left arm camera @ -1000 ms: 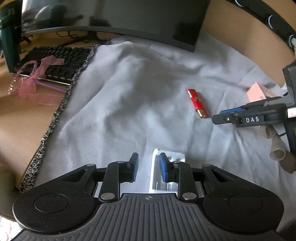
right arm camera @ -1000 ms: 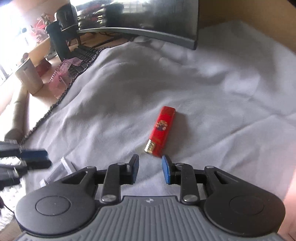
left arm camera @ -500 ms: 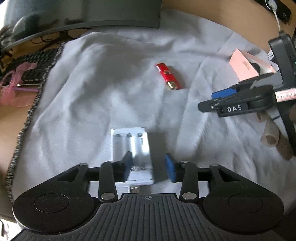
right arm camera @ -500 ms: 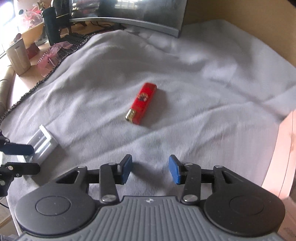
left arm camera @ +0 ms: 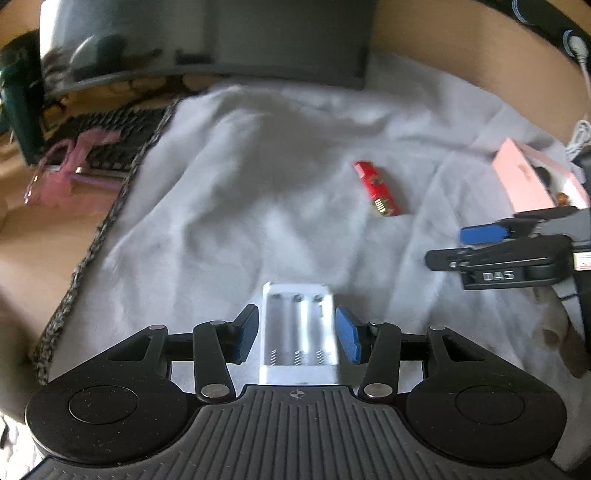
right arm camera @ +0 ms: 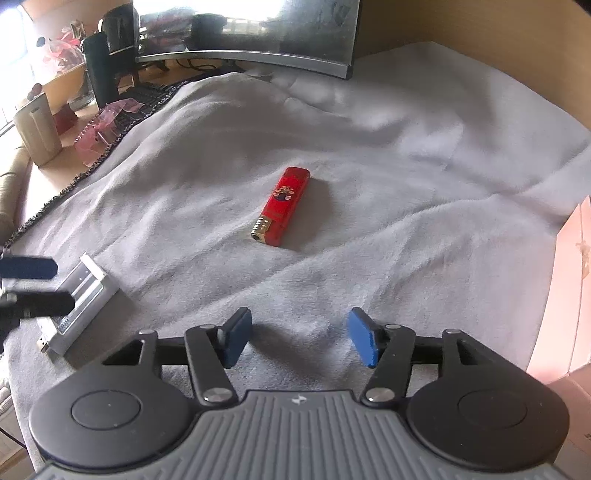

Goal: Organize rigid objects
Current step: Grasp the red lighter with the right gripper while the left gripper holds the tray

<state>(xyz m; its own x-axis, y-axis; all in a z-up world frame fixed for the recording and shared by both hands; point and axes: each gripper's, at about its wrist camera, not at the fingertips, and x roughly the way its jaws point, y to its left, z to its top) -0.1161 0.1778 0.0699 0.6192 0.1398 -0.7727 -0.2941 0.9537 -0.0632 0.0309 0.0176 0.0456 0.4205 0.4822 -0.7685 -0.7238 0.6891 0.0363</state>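
A white battery charger [left arm camera: 299, 332] lies flat on the grey blanket [left arm camera: 258, 184], between the blue pads of my left gripper [left arm camera: 297, 332]. Its jaws are opening; the pads stand close beside the charger's long sides with a thin gap at the left one. A red lighter [right arm camera: 282, 206] with a gold end lies further out on the blanket. My right gripper [right arm camera: 301, 334] is a short way in front of it, jaws opening, with only cloth between them. From the right wrist, the charger [right arm camera: 88, 291] and the left gripper [right arm camera: 48, 286] sit at the left edge.
A pink box [right arm camera: 569, 295] stands at the right edge of the blanket. At the back is a curved monitor [right arm camera: 243, 33]. To its left are a keyboard [left arm camera: 110, 140], a pink ribbon [left arm camera: 66, 170], a dark bottle [right arm camera: 103, 70] and a beige cup [right arm camera: 37, 129].
Both pairs of jaws have spread apart. The left gripper shifted so the charger now sits centred between its pads. The right gripper drew back, so the lighter lies farther ahead of it.
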